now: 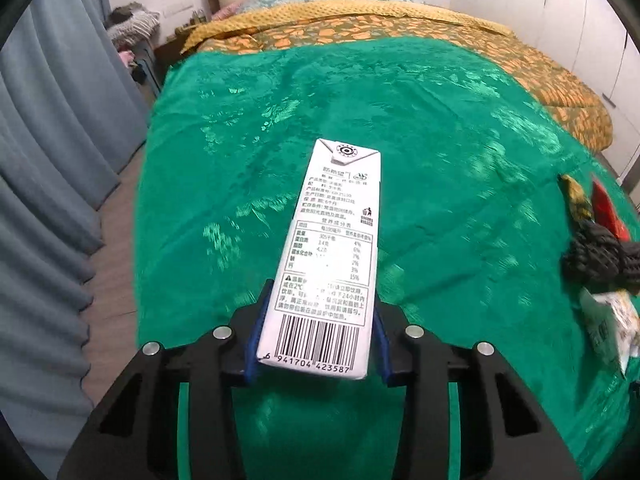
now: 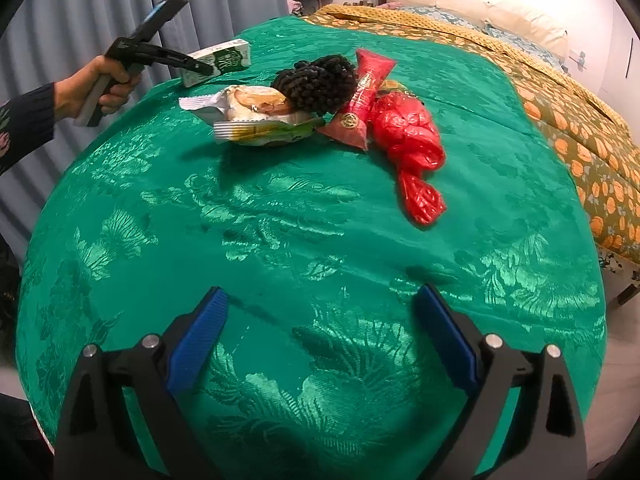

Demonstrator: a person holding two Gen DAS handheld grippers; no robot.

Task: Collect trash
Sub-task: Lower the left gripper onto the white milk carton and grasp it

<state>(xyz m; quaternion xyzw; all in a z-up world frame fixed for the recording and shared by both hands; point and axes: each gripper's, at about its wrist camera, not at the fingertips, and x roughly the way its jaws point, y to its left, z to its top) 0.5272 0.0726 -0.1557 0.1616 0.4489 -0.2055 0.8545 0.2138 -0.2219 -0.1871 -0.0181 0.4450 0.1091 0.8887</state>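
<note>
1. The left gripper (image 1: 316, 344) is clamped on a white milk carton (image 1: 332, 256), blue ribbed pads pressing both sides, held over the shiny green cloth (image 1: 400, 128).
2. The carton's a slim box with a folded end; the left wrist view shows its barcode and nutrition table.
3. The right wrist view gets the pile instead: crinkly red plastic bag (image 2: 408, 136), red cone wrapper (image 2: 366, 88), knobbly black bundle (image 2: 316, 80), pastry packets (image 2: 256, 116).
4. The right gripper (image 2: 320, 332) is wide open, empty, above the cloth.

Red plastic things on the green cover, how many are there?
2: a crumpled red plastic bag right of the pile, and a red cone-shaped wrapper against it. Others may hide underneath.
</note>
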